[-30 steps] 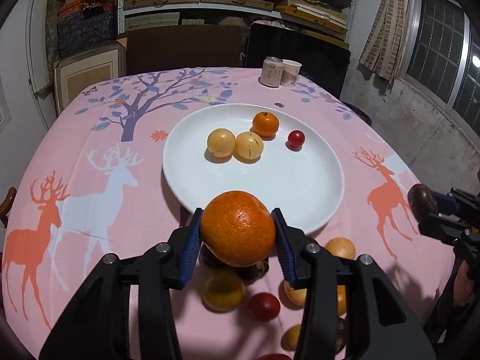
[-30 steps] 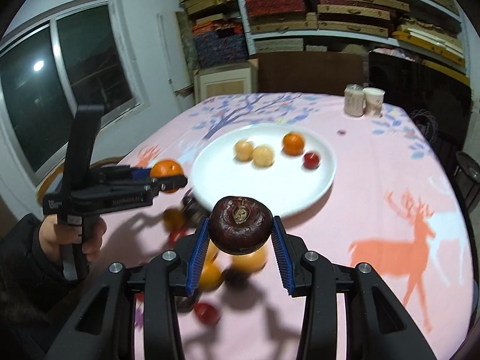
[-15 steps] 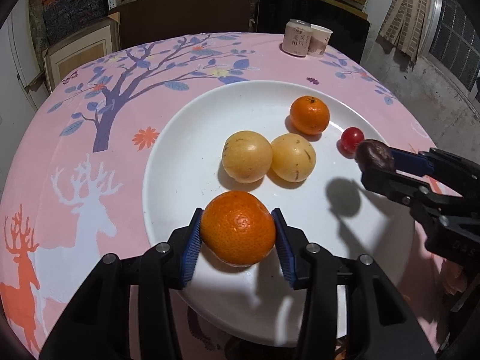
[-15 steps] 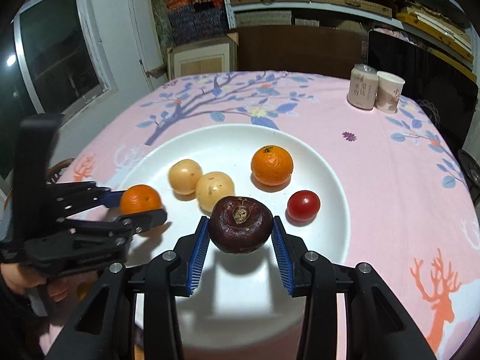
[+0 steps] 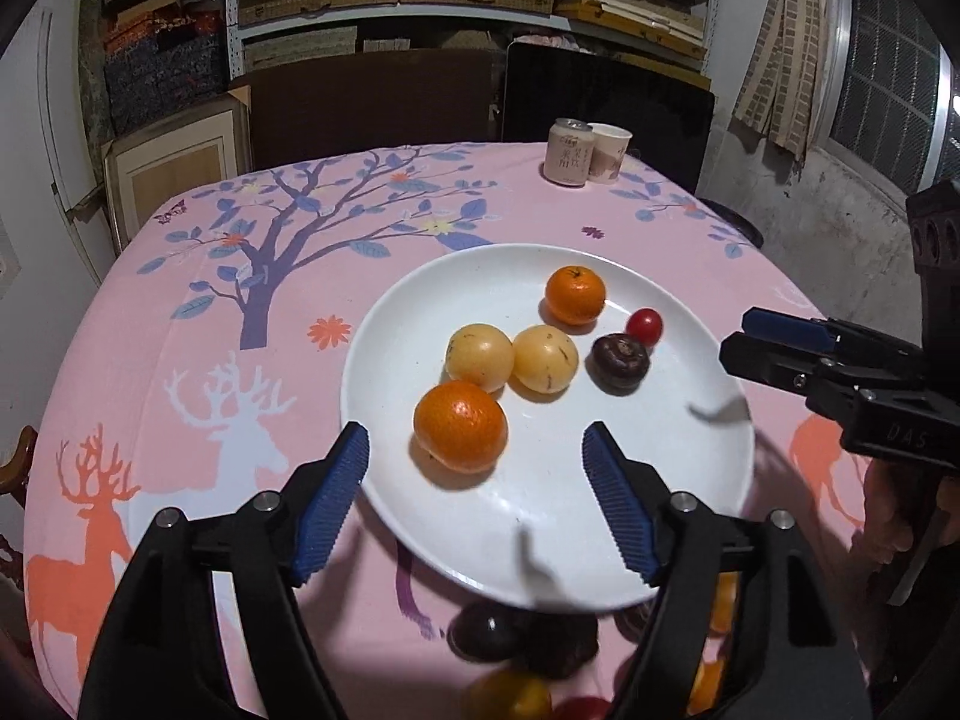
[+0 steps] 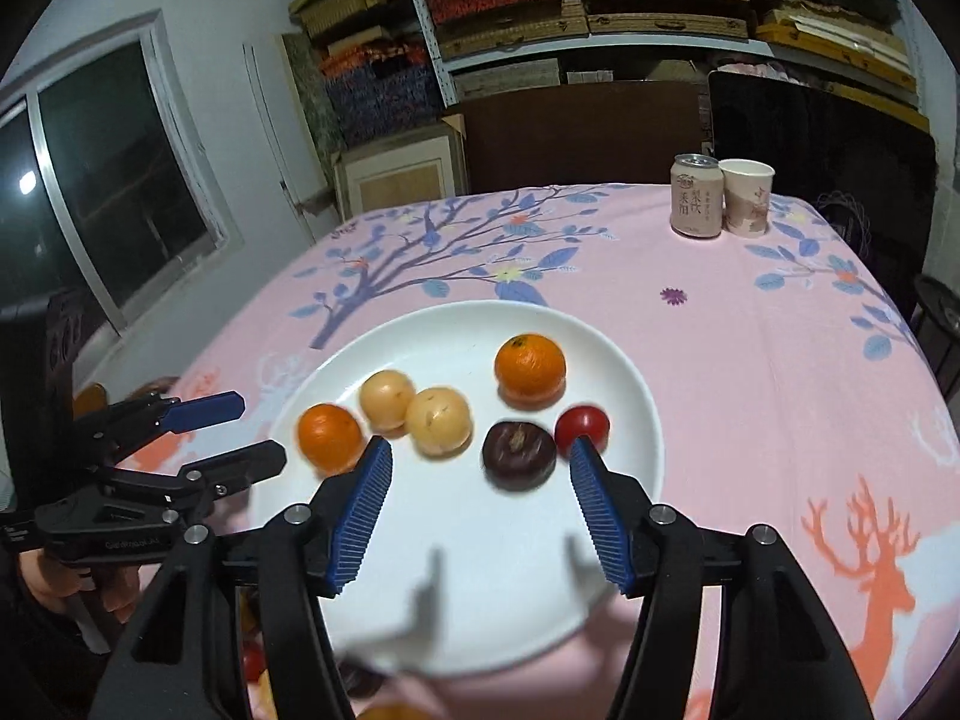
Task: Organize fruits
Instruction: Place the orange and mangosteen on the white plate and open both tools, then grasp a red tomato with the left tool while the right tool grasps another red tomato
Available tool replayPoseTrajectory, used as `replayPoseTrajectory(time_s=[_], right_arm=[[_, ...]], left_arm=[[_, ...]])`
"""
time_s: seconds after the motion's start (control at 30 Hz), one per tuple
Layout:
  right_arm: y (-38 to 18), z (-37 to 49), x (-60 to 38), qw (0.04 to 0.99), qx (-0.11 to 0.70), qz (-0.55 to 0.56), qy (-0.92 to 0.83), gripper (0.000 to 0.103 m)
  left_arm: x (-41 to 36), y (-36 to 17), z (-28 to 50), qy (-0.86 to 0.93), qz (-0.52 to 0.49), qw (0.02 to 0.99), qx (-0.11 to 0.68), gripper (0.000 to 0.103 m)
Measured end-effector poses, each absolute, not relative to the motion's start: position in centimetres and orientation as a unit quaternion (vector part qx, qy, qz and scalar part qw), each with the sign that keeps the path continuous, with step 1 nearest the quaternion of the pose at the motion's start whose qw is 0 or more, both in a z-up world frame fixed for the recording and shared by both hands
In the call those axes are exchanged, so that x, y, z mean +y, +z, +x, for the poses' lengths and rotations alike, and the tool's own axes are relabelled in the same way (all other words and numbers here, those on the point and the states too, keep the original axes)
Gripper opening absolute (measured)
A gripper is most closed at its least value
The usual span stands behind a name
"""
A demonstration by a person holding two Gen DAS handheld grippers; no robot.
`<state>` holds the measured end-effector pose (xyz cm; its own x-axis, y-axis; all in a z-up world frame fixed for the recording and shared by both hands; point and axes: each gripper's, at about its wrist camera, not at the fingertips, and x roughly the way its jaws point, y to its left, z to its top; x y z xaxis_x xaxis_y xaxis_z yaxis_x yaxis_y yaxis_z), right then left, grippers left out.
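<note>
A white plate (image 5: 690, 480) sits mid-table on the pink tablecloth. An orange (image 5: 461, 426) lies on its near left part. My left gripper (image 5: 475, 432) is just short of it, jaws opening, pads clear of the fruit. A dark brown-purple fruit (image 6: 519, 453) rests on the plate beside a cherry tomato (image 6: 582, 427). My right gripper (image 6: 480, 450) is just in front of it, jaws opening and not touching it. Two yellow fruits (image 5: 480, 357) and a second orange (image 5: 575, 294) also lie on the plate. Each wrist view shows the other gripper: right gripper (image 5: 741, 337), left gripper (image 6: 259, 432).
A drink can (image 5: 567, 151) and a paper cup (image 5: 609, 151) stand at the table's far edge. Several loose fruits (image 5: 522, 636) lie on the cloth below the plate's near rim. Dark chairs and stacked shelves stand behind the table.
Both grippers have let go. The orange and the dark fruit now lie on the plate, and both pairs of jaws stand much wider and drawn back a little.
</note>
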<state>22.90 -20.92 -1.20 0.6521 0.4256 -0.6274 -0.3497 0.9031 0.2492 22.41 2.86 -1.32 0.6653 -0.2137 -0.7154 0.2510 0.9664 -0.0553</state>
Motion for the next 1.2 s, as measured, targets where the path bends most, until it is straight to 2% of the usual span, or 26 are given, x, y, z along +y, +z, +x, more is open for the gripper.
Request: replayPoseTrajectory(time_s=[0.07,0.53,0.67,0.83,0.93,1.0,1.2], right_arm=[[-1.2,20.3,-21.6,0.906,0.359,0.056,0.217,0.062],[-5.4,6.6,-21.4,0.891,0.392,0.050,0.222,0.062],[-5.2,5.0,-21.5,0.894,0.386,0.053,0.223,0.062],[-4.9,3.8,-22.1,0.897,0.381,0.053,0.219,0.062],[-5.0,3.4,-22.4,0.897,0.382,0.054,0.216,0.062],[-5.2,3.3,-22.5,0.896,0.386,0.053,0.214,0.062],[-6.3,3.3,-21.7,0.884,0.406,0.042,0.229,0.062]], left_arm=[[3.1,-0.9,19.5,-0.133,0.032,0.913,0.383,0.078],[2.8,-6.2,3.0,-0.167,0.054,0.884,0.433,0.078],[1.4,-7.4,1.1,-0.178,0.065,0.877,0.441,0.053],[-0.1,-8.3,0.5,-0.173,0.081,0.879,0.436,0.051],[-0.2,-8.6,1.0,-0.165,0.078,0.882,0.435,0.046],[-0.1,-8.8,1.2,-0.165,0.069,0.883,0.434,0.029],[0.5,-7.6,0.3,-0.170,0.051,0.895,0.410,0.028]])
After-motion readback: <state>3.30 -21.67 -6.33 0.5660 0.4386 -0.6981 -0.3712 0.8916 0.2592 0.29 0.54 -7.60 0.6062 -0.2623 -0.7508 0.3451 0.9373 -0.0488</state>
